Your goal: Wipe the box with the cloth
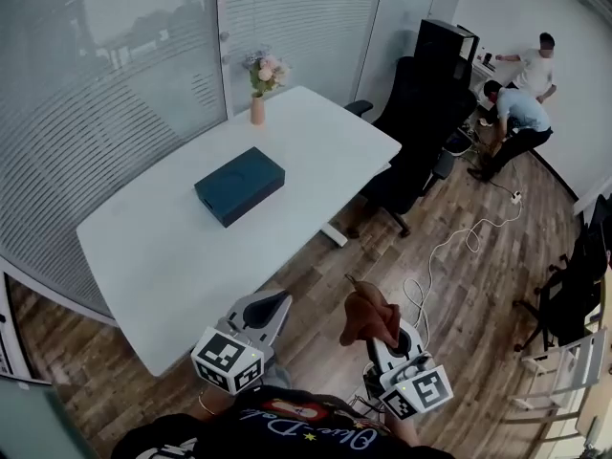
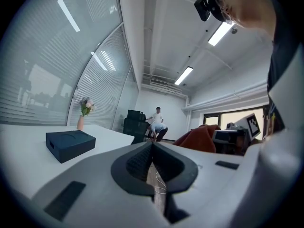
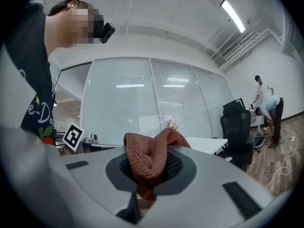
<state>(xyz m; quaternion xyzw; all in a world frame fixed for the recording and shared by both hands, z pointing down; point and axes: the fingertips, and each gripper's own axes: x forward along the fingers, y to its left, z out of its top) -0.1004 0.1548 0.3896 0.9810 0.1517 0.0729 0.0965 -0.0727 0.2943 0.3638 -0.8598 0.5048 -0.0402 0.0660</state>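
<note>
right tool [image 1: 381,331] is clamping the rust-colored cloth [image 1: 366,316] | left tool [image 1: 272,308] is sitting pinched closed, gripping nothing | box [image 1: 240,185] is lying on the tabletop [image 1: 163,256], up-left of both tools, long axis running lower-left to upper-right | left tool is nearer, so I'm guessing the cloth needs to go up-left

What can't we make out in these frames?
- Box: far sides hidden behind itself, head view; dirt too small to see.
- Cloth: pinched end hidden inside right gripper, right gripper view.
- Vase: detail too small, head view.
</note>
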